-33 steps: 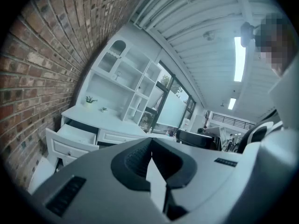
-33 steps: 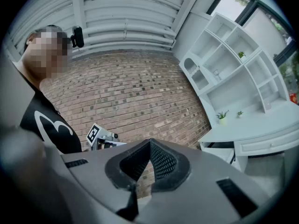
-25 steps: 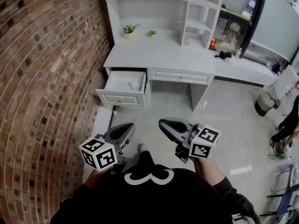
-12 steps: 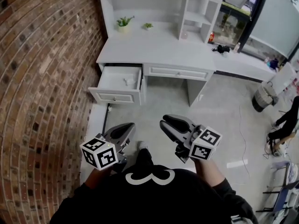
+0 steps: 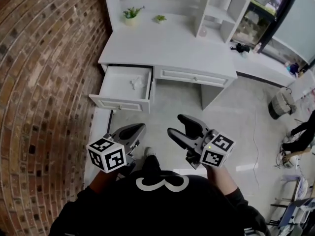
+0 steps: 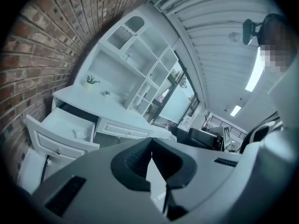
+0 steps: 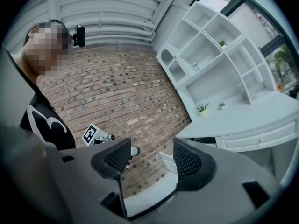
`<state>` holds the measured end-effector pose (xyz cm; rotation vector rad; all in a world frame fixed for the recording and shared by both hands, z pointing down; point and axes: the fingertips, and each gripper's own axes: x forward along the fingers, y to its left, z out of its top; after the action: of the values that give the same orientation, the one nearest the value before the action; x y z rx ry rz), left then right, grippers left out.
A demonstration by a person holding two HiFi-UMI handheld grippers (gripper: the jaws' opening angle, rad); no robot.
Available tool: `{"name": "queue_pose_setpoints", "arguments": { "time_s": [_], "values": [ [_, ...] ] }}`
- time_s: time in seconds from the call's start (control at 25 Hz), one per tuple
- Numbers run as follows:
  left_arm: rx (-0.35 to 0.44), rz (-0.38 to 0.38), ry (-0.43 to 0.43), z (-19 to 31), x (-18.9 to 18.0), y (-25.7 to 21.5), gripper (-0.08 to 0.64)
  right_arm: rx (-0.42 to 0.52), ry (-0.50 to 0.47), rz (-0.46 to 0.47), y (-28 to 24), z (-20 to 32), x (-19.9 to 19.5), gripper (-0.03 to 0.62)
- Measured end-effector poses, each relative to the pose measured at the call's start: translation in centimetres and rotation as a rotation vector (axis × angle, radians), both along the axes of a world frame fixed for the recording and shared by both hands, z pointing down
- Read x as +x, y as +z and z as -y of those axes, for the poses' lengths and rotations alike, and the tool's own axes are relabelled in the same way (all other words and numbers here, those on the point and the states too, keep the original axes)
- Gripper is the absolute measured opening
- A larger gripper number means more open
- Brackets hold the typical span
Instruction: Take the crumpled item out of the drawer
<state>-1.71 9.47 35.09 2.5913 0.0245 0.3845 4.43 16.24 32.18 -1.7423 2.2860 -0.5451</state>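
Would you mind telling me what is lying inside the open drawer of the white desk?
One small white crumpled item lies in the drawer; its far end is hidden under the desktop.

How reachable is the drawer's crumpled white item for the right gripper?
Probably not yet: the right gripper, jaws just opened, empty, hangs short of the open white drawer; nothing blocks the way.

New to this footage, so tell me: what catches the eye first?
The red brick wall filling the left, then the white desk with one drawer pulled open, a crumpled item lying inside. Nearer, the right gripper is empty and its jaws have just been opening, beside the shut left gripper.
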Motion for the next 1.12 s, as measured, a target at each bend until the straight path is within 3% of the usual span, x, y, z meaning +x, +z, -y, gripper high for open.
{"name": "queue_pose_setpoints", "arguments": {
  "time_s": [0.48,1.12],
  "values": [
    [-0.084,0.048,-0.065,11.1,6.4,3.5,0.003,-0.163,-0.068,-0.019,4.2,11.5,6.9,0.302],
    [-0.041,0.128,-0.243,20.6,7.1,6.0,0.003,-0.233,-0.258,-0.123,8.5,21.6,8.9,0.305]
  ]
}}
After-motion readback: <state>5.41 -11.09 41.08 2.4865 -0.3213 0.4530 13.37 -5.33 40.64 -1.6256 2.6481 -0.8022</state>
